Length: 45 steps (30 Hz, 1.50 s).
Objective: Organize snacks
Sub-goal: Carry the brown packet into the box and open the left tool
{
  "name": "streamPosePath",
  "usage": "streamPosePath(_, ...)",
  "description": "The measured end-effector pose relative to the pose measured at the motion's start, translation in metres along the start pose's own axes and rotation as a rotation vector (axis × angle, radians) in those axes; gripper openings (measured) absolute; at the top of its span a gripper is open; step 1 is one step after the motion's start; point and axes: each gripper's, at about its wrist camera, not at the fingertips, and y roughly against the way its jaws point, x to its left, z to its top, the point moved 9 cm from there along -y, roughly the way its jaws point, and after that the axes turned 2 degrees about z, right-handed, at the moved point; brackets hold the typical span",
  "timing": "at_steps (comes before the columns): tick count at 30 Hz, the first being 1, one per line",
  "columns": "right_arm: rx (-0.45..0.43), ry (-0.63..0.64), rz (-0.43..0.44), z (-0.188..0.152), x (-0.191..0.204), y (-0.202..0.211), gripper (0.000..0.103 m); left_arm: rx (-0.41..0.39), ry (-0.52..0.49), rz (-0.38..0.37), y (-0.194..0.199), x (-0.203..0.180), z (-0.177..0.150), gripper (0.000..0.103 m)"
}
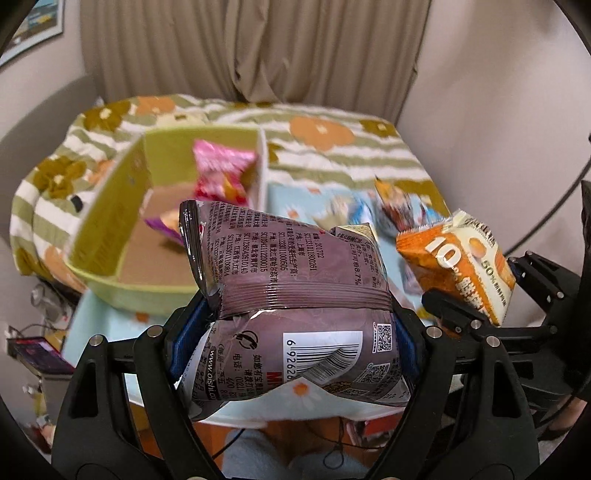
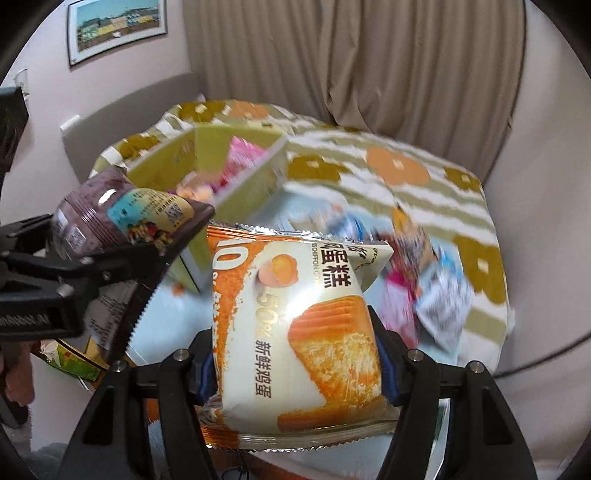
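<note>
Currently a purple snack bag [image 1: 295, 295] is clamped between the blue-padded fingers [image 1: 184, 332] of the left gripper [image 1: 291, 343], raised clear above the surface; to its left a green storage box [image 1: 110, 229] is seen, its near rim rounded, its white right wall [image 1: 263, 166] upright, with a pink packet [image 1: 221, 166] leaning inside against that wall; open pale-blue cloth [image 1: 288, 199] lies between the box and a blurred pile of loose snacks [image 1: 391, 210] further right; a striped flowered blanket [image 1: 332, 140] runs back to the curtain [image 1: 258, 48]; the right gripper [image 2: 295, 365] is clamped on an orange cake packet [image 2: 295, 321], held up just right of the purple bag. From the left wrist view the box floor and the barcode side of the purple bag are shown; from the right wrist view the printed face of the cake packet, a framed picture [image 2: 118, 26] on the wall and the right edge of the blanket are shown; whether the surface is a bench or a bed cannot be told.
</note>
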Motion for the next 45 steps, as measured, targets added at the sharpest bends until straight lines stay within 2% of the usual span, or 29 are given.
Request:
streamPosePath(7,-0.083,0.01,0.041,0.075,0.035,0.005,0.062,-0.064,0.028,0.04,0.013,0.058,0.05,0.081)
streamPosePath(12,-0.116,0.01,0.058,0.126,0.066,-0.011,0.062,-0.086,0.035,0.064,0.007,0.109,0.088,0.082)
streamPosePath(16,-0.114,-0.005,0.068,0.159,0.087,-0.033,0.062,-0.075,0.041,0.068,-0.013,0.15,0.117,0.081)
streamPosePath(22,-0.072,-0.046,0.049,0.196,0.108,-0.08,0.062,-0.016,0.029,0.055,-0.066,0.201,0.15,0.082)
streamPosePath(27,-0.022,-0.105,0.016,0.21,0.109,-0.116,0.062,0.062,0.0,0.022,-0.124,0.223,0.164,0.082)
streamPosePath(34,0.032,-0.172,-0.038,0.217,0.101,-0.152,0.062,0.144,-0.039,-0.008,-0.18,0.233,0.155,0.083)
streamPosePath(36,0.042,-0.177,-0.043,0.218,0.101,-0.157,0.062,0.138,-0.036,-0.006,-0.184,0.234,0.154,0.091)
streamPosePath(37,0.047,-0.178,-0.047,0.218,0.101,-0.159,0.062,0.134,-0.042,-0.005,-0.185,0.233,0.153,0.1)
streamPosePath(38,0.05,-0.179,-0.052,0.218,0.101,-0.161,0.062,0.122,-0.051,0.006,-0.186,0.234,0.154,0.102)
streamPosePath(45,0.065,-0.182,-0.05,0.219,0.1,-0.172,0.062,0.119,-0.053,0.017,-0.179,0.238,0.146,0.102)
